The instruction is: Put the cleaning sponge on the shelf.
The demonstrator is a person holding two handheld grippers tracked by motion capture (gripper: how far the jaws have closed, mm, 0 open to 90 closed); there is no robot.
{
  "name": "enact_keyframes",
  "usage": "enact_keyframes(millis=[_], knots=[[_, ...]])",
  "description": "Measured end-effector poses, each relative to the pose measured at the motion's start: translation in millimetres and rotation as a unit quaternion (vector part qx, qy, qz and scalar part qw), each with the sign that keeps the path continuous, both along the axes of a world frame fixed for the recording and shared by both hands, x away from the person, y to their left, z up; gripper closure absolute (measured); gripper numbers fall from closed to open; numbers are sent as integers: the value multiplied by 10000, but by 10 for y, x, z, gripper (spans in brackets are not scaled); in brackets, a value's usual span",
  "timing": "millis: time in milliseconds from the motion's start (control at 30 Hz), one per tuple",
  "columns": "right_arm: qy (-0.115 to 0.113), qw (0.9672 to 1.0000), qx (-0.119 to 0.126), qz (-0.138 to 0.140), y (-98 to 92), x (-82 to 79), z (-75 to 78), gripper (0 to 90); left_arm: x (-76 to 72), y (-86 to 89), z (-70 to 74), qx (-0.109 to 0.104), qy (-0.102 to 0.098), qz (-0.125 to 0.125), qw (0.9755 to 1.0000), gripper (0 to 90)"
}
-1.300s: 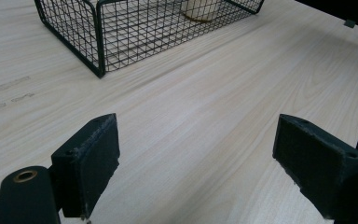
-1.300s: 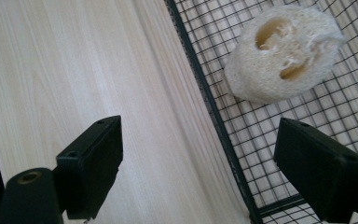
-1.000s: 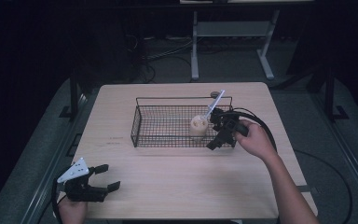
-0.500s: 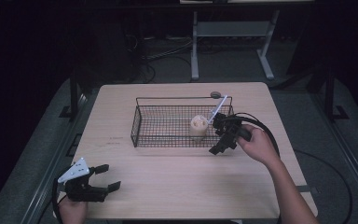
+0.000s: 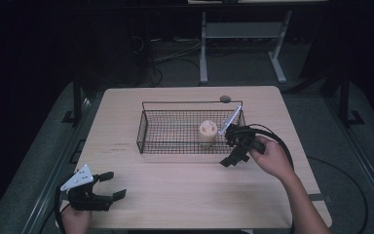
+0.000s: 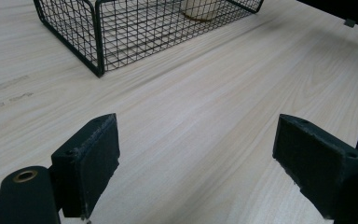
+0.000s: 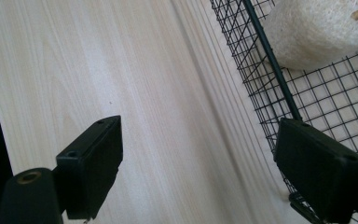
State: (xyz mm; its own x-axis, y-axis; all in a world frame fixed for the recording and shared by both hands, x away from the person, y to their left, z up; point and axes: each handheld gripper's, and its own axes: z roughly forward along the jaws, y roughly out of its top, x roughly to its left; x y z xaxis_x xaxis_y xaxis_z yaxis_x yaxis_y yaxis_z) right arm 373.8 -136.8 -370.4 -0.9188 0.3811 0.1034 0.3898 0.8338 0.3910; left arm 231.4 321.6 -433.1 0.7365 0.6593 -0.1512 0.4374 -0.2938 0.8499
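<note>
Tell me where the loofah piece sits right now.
In the high view the loofah piece stands inside the wire basket, toward its right end, just left of the right claw.

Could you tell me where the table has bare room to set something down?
The wide strip between the wire basket and the table's near edge is bare, between the left gripper and right gripper. The left end beside the basket is free too. It is crowded at the basket's right end, by the loofah piece.
</note>
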Motion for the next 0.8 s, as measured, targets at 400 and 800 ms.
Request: enact_keyframes(millis=[400, 800], knots=[[39, 10000, 71, -49, -99, -98, -97, 153, 0, 5, 0, 0, 1, 5, 10000, 134], [54, 9999, 115, -84, -183, -176, -194, 153, 0, 3, -3, -8, 15, 16, 10000, 134]])
